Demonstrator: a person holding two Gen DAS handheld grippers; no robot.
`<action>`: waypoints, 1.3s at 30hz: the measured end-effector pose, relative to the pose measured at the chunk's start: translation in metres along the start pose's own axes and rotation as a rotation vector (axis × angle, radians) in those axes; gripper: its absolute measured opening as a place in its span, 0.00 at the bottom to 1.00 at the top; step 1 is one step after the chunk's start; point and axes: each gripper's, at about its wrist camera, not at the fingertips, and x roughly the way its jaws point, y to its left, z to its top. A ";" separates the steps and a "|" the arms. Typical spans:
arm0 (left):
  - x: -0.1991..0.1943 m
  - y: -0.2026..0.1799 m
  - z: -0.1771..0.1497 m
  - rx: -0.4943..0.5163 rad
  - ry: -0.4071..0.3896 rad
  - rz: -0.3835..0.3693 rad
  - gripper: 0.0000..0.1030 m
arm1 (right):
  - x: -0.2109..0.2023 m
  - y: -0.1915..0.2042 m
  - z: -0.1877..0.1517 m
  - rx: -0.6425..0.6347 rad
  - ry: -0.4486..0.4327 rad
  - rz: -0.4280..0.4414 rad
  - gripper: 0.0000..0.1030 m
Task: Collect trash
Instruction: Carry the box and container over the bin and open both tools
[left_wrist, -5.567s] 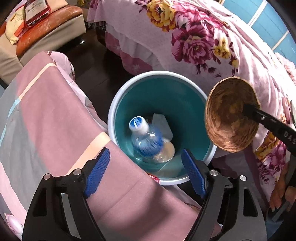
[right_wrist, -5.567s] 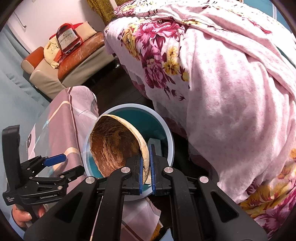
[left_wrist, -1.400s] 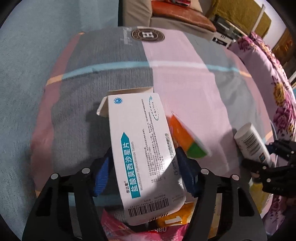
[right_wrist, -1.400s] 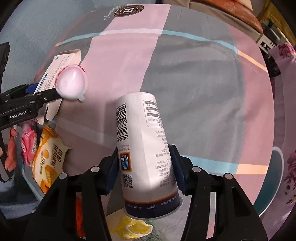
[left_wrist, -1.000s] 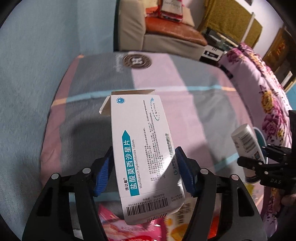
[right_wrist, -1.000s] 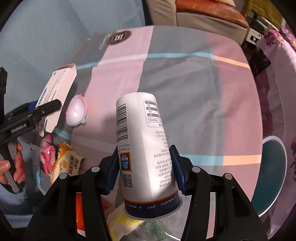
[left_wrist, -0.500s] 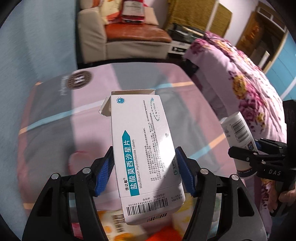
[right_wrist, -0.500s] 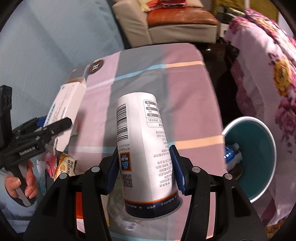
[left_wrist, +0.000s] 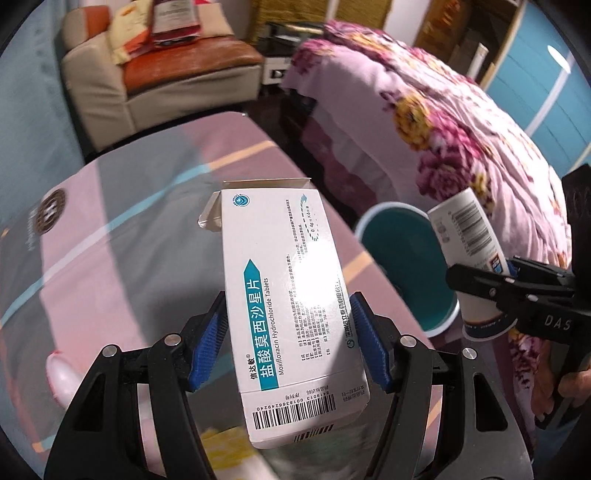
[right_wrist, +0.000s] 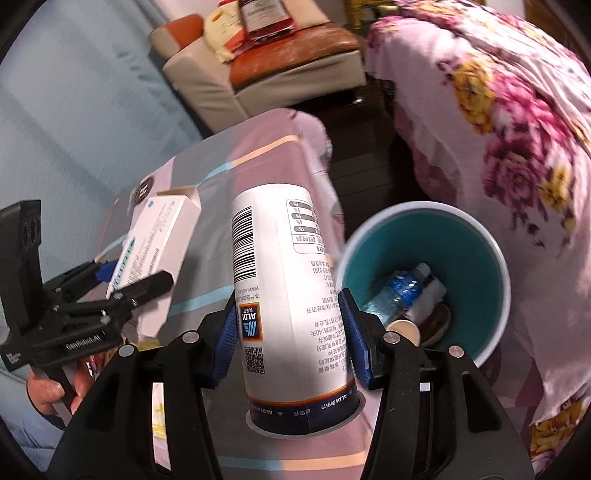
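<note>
Light: dim room, cool cast | Glare: white sheen on the medicine box and the paper cup | Blur: floral bedspread beside the cup smeared | Edges: fisheye bending, black corners

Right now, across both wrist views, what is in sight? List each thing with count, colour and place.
medicine box: 1, white with teal print, clamped in left tool
cup: 1, white with barcode, clamped in right tool
bin: 1, teal inside, pale rim, between table and bed
bottle: 1, clear with blue label, lying in bin
tablecloth: 1, pink and grey blocks, under both tools
bedspread: 1, pink floral, right
sofa: 1, beige and orange, far back
left tool: 1, black, blue pads
right tool: 1, black, blue pads
hand: 1, on left tool's handle
</note>
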 end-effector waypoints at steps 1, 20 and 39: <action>0.004 -0.006 0.001 0.010 0.007 -0.005 0.64 | -0.004 -0.011 -0.001 0.018 -0.008 -0.003 0.48; 0.090 -0.122 0.024 0.209 0.148 -0.064 0.67 | -0.035 -0.114 -0.010 0.183 -0.075 -0.072 0.48; 0.097 -0.111 0.027 0.172 0.150 -0.009 0.81 | -0.018 -0.120 -0.007 0.181 -0.032 -0.119 0.48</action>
